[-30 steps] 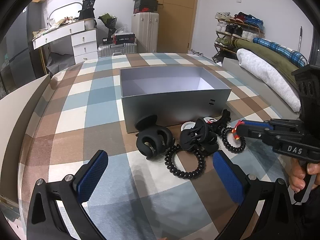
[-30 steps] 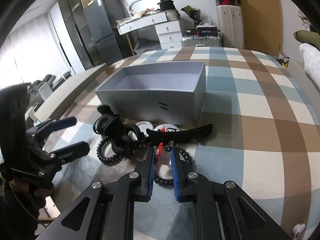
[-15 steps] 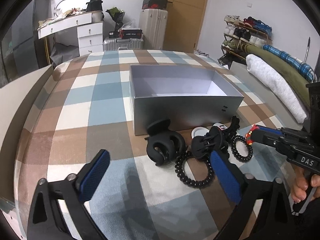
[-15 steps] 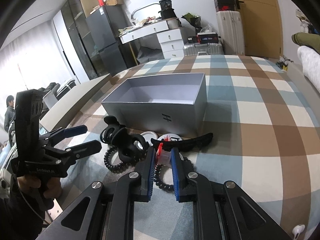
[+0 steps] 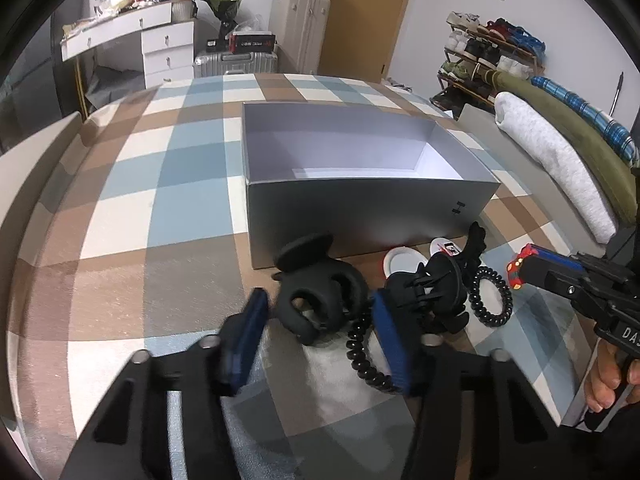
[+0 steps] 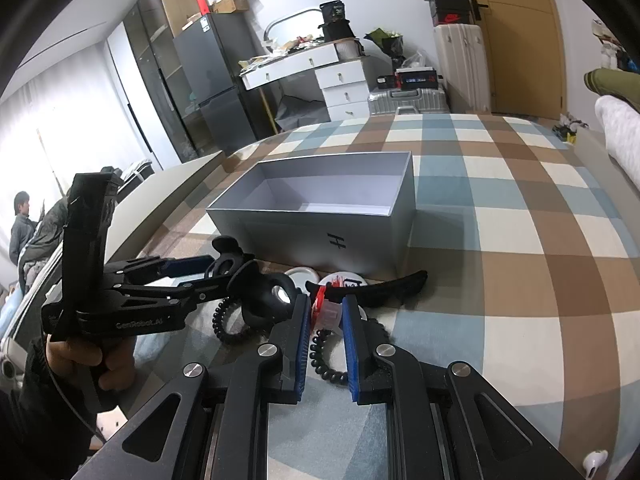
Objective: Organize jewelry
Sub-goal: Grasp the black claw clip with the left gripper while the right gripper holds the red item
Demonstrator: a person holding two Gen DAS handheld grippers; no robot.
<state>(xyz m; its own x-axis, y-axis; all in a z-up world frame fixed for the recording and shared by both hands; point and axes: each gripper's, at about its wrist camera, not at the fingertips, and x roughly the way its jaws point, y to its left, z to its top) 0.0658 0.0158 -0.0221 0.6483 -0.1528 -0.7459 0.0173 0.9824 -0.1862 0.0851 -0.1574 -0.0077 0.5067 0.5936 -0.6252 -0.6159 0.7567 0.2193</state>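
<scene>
Jewelry and hair things lie in a small pile on the checked bed cover (image 5: 160,168), right in front of the gray box (image 5: 360,200). The box is open on top and I can see nothing inside it.

A round black claw clip (image 5: 320,300) sits at the left of the pile. The left gripper (image 5: 320,334) has its 2 blue pads on either side of this clip, and its jaws are closing in. The pads do not press on the clip; there is a gap on both sides.

A black coil hair tie (image 5: 360,348) lies just beside the clip. Another black claw clip (image 5: 436,292) sits to the right, and a smaller coil hair tie (image 5: 492,300) lies next to that. 2 small white round tins (image 6: 320,278) rest close to the box wall. A long black hair clip (image 6: 380,286) lies in front of them.

The right gripper (image 6: 326,312) is clenched on a small red and white thing (image 6: 326,310), held just above the pile.
</scene>
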